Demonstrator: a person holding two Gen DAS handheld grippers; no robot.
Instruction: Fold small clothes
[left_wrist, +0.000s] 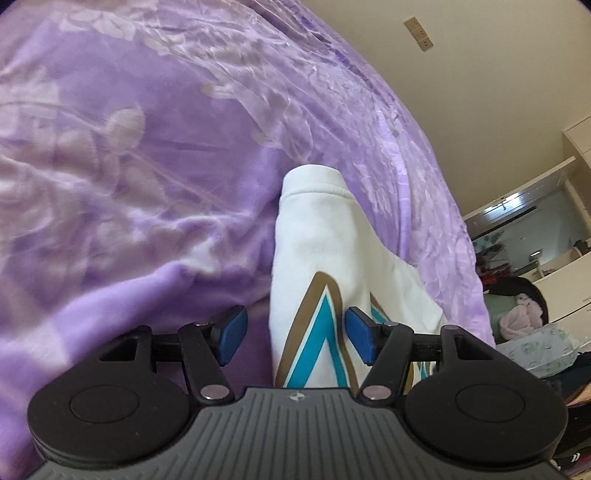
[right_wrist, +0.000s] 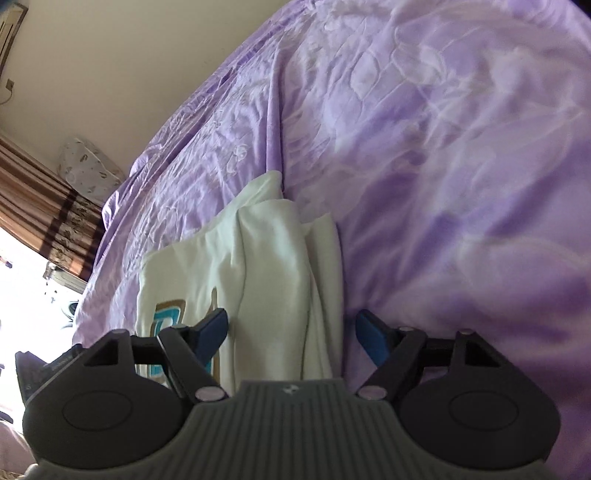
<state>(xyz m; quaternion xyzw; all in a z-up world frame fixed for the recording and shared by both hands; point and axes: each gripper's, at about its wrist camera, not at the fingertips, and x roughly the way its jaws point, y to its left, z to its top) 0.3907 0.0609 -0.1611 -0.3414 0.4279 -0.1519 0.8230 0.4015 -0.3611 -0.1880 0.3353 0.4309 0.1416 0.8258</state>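
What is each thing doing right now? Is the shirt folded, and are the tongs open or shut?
Shirt: white, partly folded, sides turned in, lying on the blanket.
Blanket: purple, spread out, wrinkled.
Left tongs: open, shirt between the pads, not pinched.
Right tongs: open, shirt fold between the pads, not pinched.

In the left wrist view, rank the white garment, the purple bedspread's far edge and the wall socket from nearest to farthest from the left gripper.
1. White garment: between the open fingers of the left gripper, running up the middle.
2. Purple bedspread: under the garment; its far edge curves across the upper right.
3. Wall socket: on the beige wall beyond the bed, top right.
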